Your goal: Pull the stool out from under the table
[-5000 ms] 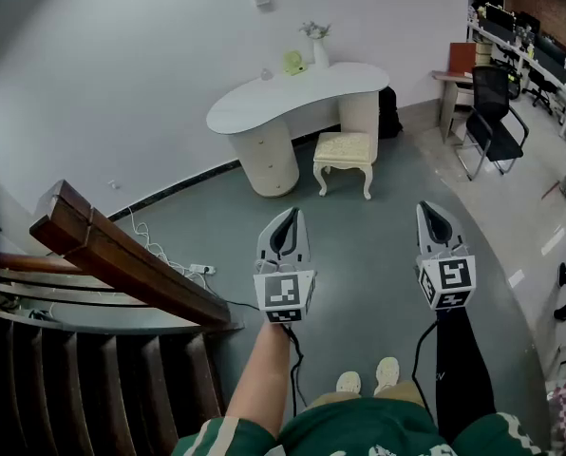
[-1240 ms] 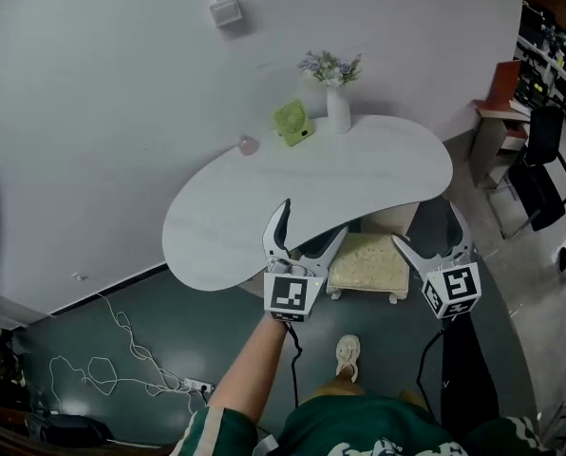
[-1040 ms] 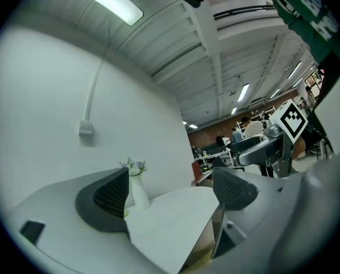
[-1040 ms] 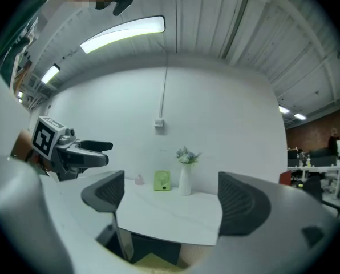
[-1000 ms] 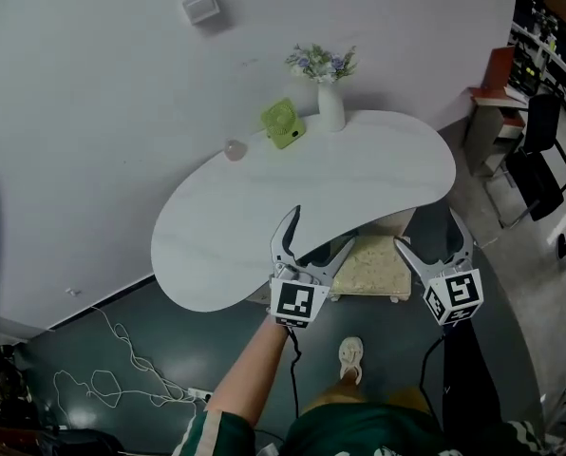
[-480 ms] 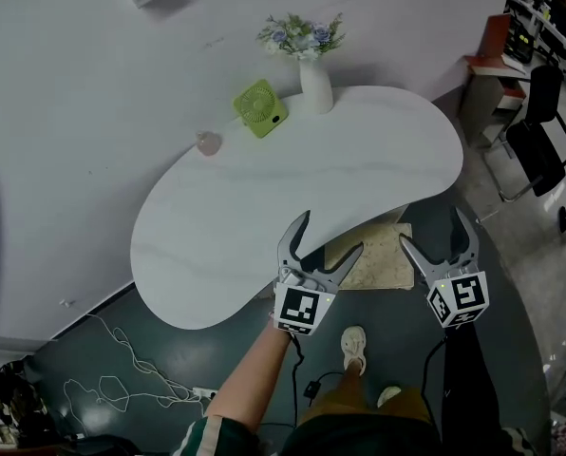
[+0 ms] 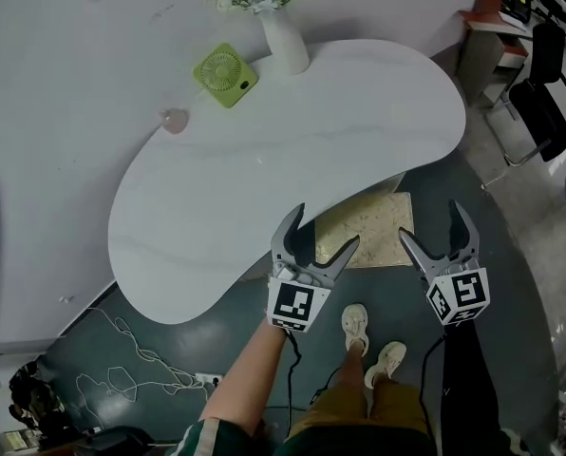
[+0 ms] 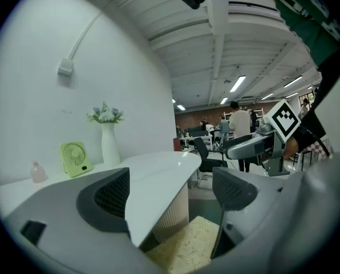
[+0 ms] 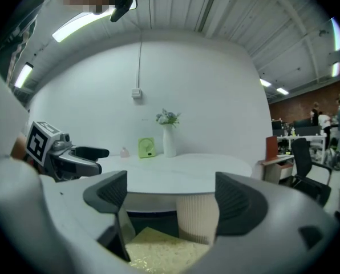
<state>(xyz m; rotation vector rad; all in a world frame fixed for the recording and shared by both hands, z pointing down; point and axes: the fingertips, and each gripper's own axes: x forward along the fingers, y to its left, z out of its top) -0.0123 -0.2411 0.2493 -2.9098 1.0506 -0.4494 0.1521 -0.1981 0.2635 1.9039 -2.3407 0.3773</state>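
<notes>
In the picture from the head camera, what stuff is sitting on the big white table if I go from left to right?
small pink bottle → green fan → white vase with flowers

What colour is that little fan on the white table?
Light green. The fan shows best in the head view, beside the white vase.
</notes>
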